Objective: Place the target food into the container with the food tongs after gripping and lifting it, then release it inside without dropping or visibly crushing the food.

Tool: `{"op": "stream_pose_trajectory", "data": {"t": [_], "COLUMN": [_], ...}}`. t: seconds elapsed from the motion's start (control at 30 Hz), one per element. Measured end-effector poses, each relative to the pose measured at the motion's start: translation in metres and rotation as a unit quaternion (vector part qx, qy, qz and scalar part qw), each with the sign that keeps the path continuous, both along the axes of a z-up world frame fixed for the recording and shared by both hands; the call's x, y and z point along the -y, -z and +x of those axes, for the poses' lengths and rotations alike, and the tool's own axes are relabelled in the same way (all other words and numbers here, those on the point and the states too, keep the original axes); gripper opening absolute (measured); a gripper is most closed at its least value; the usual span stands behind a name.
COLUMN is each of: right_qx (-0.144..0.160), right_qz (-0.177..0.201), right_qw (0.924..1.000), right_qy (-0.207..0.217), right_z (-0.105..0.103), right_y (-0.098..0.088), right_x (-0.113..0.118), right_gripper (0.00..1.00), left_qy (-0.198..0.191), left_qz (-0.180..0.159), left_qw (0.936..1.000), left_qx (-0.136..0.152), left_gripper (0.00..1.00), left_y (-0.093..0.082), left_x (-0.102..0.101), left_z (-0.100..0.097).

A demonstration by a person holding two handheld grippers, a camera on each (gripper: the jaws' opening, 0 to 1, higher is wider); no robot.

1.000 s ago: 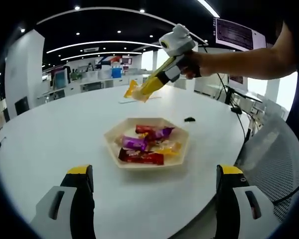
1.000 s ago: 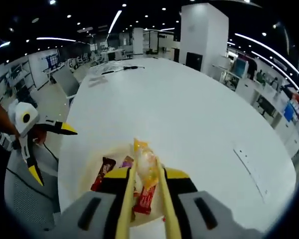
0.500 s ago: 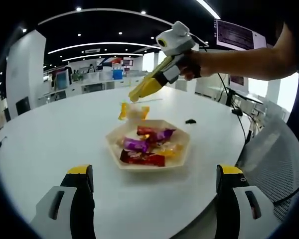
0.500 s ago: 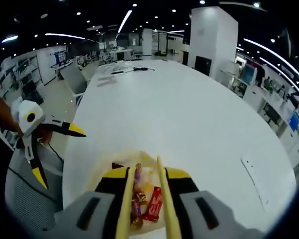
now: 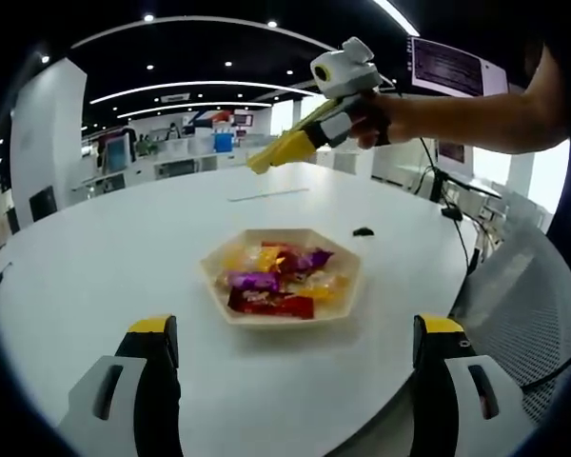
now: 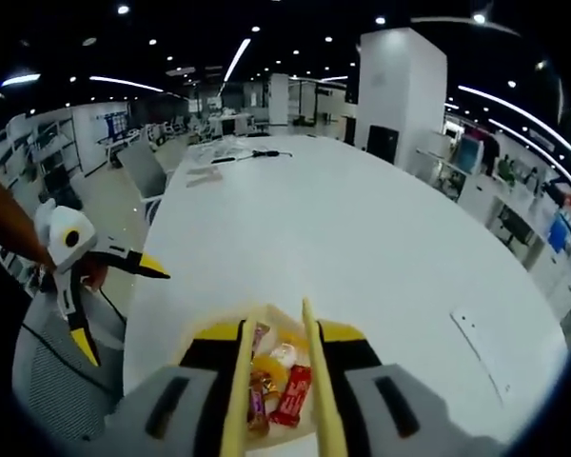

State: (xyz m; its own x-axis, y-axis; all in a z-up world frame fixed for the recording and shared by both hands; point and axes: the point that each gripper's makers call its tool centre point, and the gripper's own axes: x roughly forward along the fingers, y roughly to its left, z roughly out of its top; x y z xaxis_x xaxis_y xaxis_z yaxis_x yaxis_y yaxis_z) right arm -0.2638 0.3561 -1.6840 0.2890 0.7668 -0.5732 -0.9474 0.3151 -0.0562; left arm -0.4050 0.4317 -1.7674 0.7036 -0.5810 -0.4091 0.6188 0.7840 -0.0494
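Left gripper view: left gripper (image 5: pixel 290 381) low at the bottom, jaws spread wide apart, nothing between them, hovering over the near edge of the white counter (image 5: pixel 105 257). Centre of the counter: pale hexagonal container (image 5: pixel 347 276) with wrapped candies piled inside, among them purple (image 5: pixel 252 280), red (image 5: pixel 271 303) and a yellow-orange candy (image 5: pixel 255 257) lying at the back-left of the pile, inside the rim. Right gripper (image 5: pixel 266 160) comes in from upper right, held by a person's hand (image 5: pixel 381 116), up in the air well above the container (the yellow food tongs (image 5: pixel 290 148) ride on its jaws). Tong tips apart, empty. Small dark object (image 5: pixel 363 229) on the counter behind the container.

Right gripper view: tongs (image 6: pixel 271 381) rise from the bottom, two yellow arms with a clear gap, holding nothing. Container (image 6: pixel 195 328) sits directly below them, candies visible between the arms. Left gripper (image 6: pixel 119 305) at the left edge, jaws open. Mesh chair (image 6: pixel 52 381) beneath it.
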Motion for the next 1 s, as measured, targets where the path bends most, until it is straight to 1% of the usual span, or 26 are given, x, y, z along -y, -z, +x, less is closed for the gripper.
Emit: {"op": "stream_pose_trajectory", "data": {"t": [0.07, 0.1, 0.2, 0.23, 0.3, 0.37, 0.53, 0.57, 0.6, 0.67, 0.73, 0.87, 1.0], "right_qx": [0.003, -0.001, 0.001, -0.004, -0.015, -0.023, -0.026, -0.026, -0.025, -0.015, -0.013, 0.005, 0.017], "right_qz": [0.008, 0.012, 0.022, 0.028, 0.053, 0.067, 0.100, 0.102, 0.102, 0.093, 0.087, 0.065, 0.053], "right_qw": [1.0000, 0.9999, 0.9997, 0.9994, 0.9979, 0.9966, 0.9934, 0.9930, 0.9931, 0.9939, 0.9942, 0.9954, 0.9955], "right_qy": [0.002, 0.003, 0.012, 0.018, 0.033, 0.041, 0.050, 0.053, 0.053, 0.058, 0.062, 0.071, 0.076], "right_z": [-0.002, -0.004, -0.003, -0.003, -0.001, -0.002, -0.004, -0.004, -0.005, -0.004, -0.004, -0.003, -0.003], "right_y": [-0.008, -0.011, -0.018, -0.020, -0.026, -0.030, -0.043, -0.044, -0.045, -0.044, -0.043, -0.039, -0.033], "right_x": [0.004, 0.008, 0.017, 0.020, 0.027, 0.033, 0.051, 0.055, 0.059, 0.069, 0.080, 0.099, 0.110], "right_gripper": [0.28, 0.28, 0.28, 0.28, 0.28, 0.28, 0.28, 0.28, 0.28, 0.28, 0.28, 0.29, 0.29], "left_qy": [0.001, 0.002, 0.004, 0.005, 0.006, 0.007, 0.010, 0.009, 0.008, 0.008, 0.009, 0.011, 0.014], "left_qz": [-0.001, 0.000, 0.000, 0.001, 0.001, 0.002, 0.004, 0.004, 0.004, 0.003, 0.003, 0.004, 0.006], "left_qw": [1.0000, 1.0000, 1.0000, 1.0000, 1.0000, 1.0000, 0.9999, 0.9999, 1.0000, 1.0000, 0.9999, 0.9999, 0.9999], "left_qx": [-0.001, -0.001, -0.002, -0.002, -0.002, -0.003, -0.003, -0.002, -0.002, -0.002, -0.002, -0.002, -0.003], "left_gripper": [1.00, 1.00, 1.00, 1.00, 1.00, 1.00, 1.00, 1.00, 1.00, 1.00, 1.00, 1.00, 1.00], "left_y": [0.000, 0.000, 0.000, 0.001, 0.001, 0.001, 0.001, 0.001, 0.001, 0.001, 0.001, 0.001, 0.002], "left_x": [0.000, 0.001, 0.001, 0.002, 0.002, 0.003, 0.003, 0.003, 0.002, 0.002, 0.002, 0.003, 0.004], "left_z": [0.000, 0.000, -0.001, -0.001, -0.001, -0.001, -0.002, -0.001, -0.001, -0.001, -0.001, -0.002, -0.002]}}
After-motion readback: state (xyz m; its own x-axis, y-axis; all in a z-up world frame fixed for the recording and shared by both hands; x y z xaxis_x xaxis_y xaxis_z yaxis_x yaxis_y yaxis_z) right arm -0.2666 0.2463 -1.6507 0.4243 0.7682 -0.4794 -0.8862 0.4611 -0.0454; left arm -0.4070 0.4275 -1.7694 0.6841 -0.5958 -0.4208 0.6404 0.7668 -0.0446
